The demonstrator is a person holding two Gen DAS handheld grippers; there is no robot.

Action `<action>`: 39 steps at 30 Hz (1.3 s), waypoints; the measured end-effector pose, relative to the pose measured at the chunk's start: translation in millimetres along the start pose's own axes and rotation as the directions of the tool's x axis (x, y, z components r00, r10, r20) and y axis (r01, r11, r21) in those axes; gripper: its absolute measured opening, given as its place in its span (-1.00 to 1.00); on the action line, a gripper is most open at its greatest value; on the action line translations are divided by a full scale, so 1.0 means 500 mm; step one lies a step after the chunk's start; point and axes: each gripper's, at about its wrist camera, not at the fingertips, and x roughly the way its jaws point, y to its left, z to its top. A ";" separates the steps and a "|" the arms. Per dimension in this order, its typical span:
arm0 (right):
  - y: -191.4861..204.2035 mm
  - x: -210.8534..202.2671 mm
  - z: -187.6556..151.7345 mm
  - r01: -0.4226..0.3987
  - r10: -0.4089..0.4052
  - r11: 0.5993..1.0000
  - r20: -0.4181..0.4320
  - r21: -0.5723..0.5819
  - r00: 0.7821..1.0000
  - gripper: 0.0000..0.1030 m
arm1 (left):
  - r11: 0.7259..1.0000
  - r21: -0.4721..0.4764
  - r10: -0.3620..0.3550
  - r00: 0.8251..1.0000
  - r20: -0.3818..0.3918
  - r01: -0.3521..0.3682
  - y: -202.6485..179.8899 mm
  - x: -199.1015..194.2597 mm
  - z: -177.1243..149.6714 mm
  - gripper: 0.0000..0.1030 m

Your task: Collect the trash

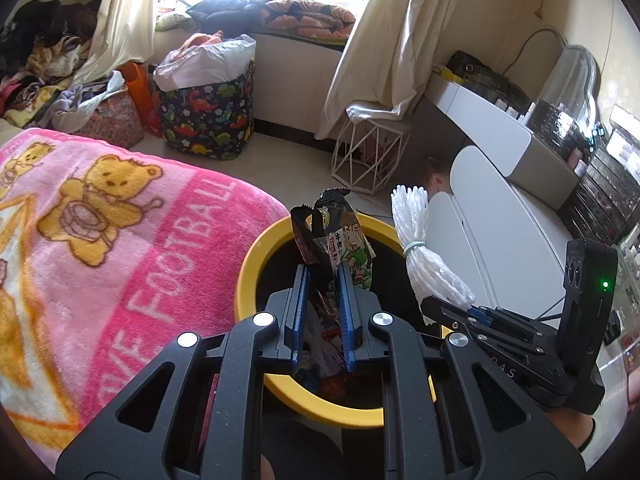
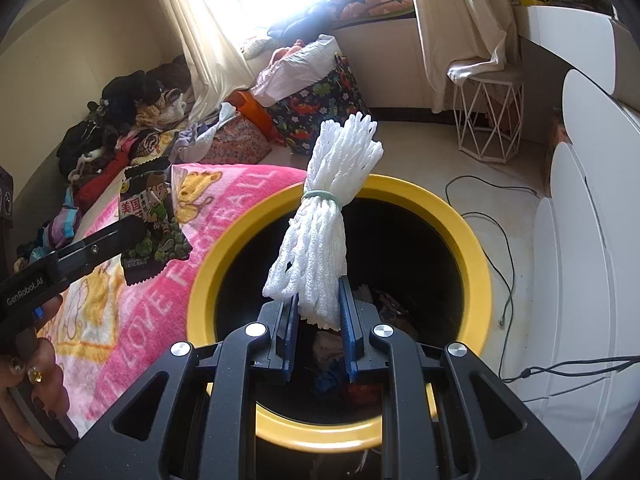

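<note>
The left gripper (image 1: 324,280) grips a snack wrapper (image 1: 340,240), the right gripper (image 2: 318,300) a foam net bundle (image 2: 332,200); the bin (image 2: 472,240) contents stay dark, unclear.

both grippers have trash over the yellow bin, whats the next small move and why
Probably open the right hand-held gripper and drop the white foam net bundle: it already hangs over the dark opening of the yellow-rimmed bin. The left hand-held gripper is shut on the snack wrapper, also above the bin, so it could release next.
</note>
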 end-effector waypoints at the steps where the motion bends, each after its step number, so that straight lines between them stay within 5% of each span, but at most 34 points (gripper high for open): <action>1: -0.004 -0.001 -0.003 0.000 0.000 1.000 -0.003 0.002 1.000 -0.64 | 1.000 0.002 0.000 1.000 -0.005 0.000 -0.002 0.004 -0.001 -0.81; 21: -0.047 -0.010 -0.044 -0.002 0.003 1.000 -0.039 0.030 0.999 -0.61 | 1.000 0.023 0.010 0.995 -0.100 -0.007 -0.028 0.090 -0.012 -0.81; 25: -0.046 -0.014 -0.043 0.005 -0.003 0.999 -0.037 0.034 0.999 -0.42 | 1.000 0.020 0.016 0.995 -0.102 -0.014 -0.030 0.094 -0.010 -0.74; 34: -0.054 -0.031 -0.044 0.029 -0.029 0.998 -0.011 0.054 1.000 0.03 | 1.000 -0.001 0.031 0.996 -0.084 -0.031 -0.019 0.079 -0.011 -0.07; 39: -0.052 -0.044 -0.041 0.037 -0.038 0.997 0.020 0.068 0.999 0.40 | 0.998 -0.003 0.057 0.997 -0.060 -0.058 -0.010 0.056 -0.011 0.54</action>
